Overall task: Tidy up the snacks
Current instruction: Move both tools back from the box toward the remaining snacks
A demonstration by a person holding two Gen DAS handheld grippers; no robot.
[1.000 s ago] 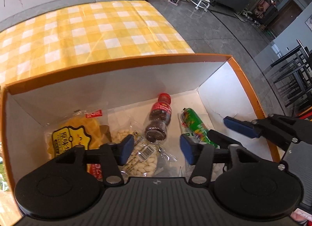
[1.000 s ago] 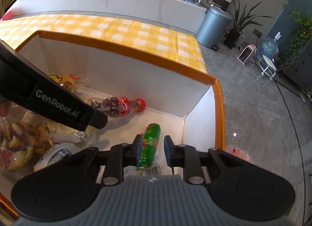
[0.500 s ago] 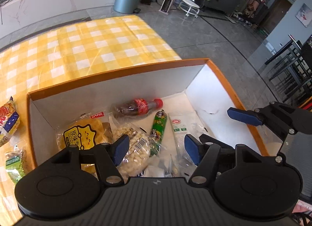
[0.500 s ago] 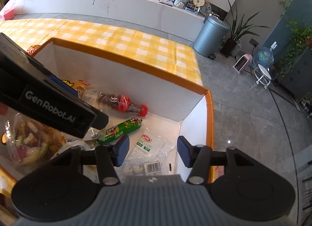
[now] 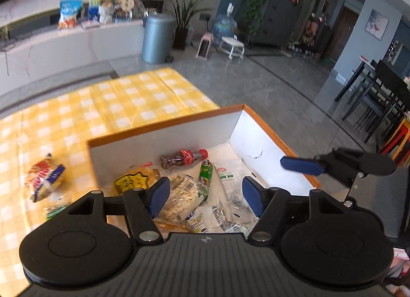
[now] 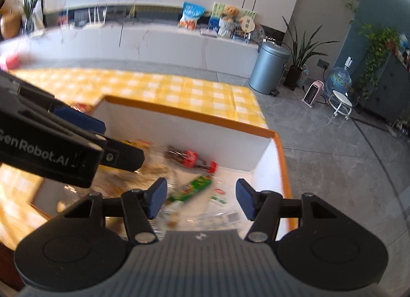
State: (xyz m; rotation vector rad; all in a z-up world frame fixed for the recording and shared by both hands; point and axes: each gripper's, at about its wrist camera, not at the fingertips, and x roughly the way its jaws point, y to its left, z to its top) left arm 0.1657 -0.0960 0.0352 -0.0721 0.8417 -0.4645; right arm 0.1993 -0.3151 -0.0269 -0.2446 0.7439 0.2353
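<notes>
Right gripper [image 6: 201, 198]: jaws just opening, now wide, nothing between; green tube snack pack [image 6: 191, 189] lies free on box floor below, likely just dropped there. Left gripper [image 5: 205, 195]: wide, empty, above clear peanut bag [image 5: 179, 194]. Both tilt downward over white orange-rimmed cardboard box [image 5: 164, 130]. Red-yellow snack pack [image 5: 43, 176] waits left on yellow checked tablecloth [image 5: 115, 102], probably next.
</notes>
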